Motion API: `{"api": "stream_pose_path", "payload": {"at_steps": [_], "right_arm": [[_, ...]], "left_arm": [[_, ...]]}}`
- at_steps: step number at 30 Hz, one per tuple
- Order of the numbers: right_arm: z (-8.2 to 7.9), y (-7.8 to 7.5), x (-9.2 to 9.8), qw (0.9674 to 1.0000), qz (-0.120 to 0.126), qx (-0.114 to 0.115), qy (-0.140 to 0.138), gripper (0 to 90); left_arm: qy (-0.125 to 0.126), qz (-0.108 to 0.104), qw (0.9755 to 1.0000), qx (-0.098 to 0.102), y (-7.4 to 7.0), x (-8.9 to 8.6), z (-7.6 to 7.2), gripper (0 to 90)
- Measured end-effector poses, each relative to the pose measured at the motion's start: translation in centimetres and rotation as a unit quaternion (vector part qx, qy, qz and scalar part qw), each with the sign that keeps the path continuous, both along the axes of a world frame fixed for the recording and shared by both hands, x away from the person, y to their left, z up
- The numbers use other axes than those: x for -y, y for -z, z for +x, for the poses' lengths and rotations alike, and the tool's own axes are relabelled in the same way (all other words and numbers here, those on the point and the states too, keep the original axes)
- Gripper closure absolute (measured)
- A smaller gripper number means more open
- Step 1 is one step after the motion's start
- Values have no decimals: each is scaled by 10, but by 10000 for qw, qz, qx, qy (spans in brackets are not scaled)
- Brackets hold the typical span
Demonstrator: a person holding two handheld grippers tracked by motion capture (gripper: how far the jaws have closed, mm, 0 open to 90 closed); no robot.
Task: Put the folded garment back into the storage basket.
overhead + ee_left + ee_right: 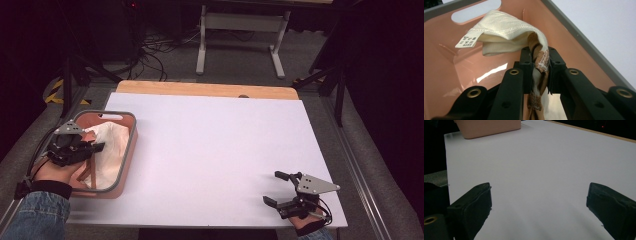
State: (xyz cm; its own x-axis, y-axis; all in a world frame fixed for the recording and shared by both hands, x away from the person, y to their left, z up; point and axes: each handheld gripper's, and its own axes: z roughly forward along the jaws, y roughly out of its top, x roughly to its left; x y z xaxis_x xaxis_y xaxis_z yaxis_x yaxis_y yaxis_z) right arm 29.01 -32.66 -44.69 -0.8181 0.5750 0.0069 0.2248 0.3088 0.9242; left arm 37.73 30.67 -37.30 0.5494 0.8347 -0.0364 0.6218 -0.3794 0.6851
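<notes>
Basket [127, 150] at worktop [215, 145] left edge, cloth [107, 145] inside it, left gripper [92, 148] over basket w/ fingers [525, 65] pinching cloth, right gripper [276, 188] near worktop front-right corner, well apart from basket

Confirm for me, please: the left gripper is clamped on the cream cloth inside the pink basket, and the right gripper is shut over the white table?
Not quite: the right gripper is open, its jaws wide apart in the right gripper view. The left gripper does clamp the cloth in the basket.
</notes>
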Motion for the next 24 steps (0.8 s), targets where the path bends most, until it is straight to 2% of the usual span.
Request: {"api": "stream_pose_path", "payload": {"at_steps": [5, 9, 10, 13, 16, 20, 21, 24], "right_arm": [[0, 0, 0, 10000, -1, -3, 4, 66], [0, 0, 0, 10000, 0, -6, 9, 66], [0, 0, 0, 10000, 1, -5, 8, 66], [0, 0, 0, 10000, 13, -13, 15, 66], [0, 0, 0, 10000, 14, -11, 14, 66], [0, 0, 0, 10000, 18, -13, 16, 66], [0, 0, 0, 10000, 21, -12, 17, 66], [0, 0, 0, 10000, 15, -9, 20, 66]], "left_arm": [[-13, 15, 10000, -96, 3, -3, 2, 780], [-98, 40, 9999, -62, 4, -3, 3, 766], [-164, 41, 9999, -27, 4, -4, 3, 734], [-448, 142, 9986, 246, 1, -6, 3, 506], [-753, 189, 9958, 489, -4, -9, 1, 382], [-811, 50, 9954, 514, -4, -11, 0, 237], [-783, -4, 9957, 504, -4, -10, 1, 237], [-704, -189, 9957, 574, -5, -5, -1, 138]]}}
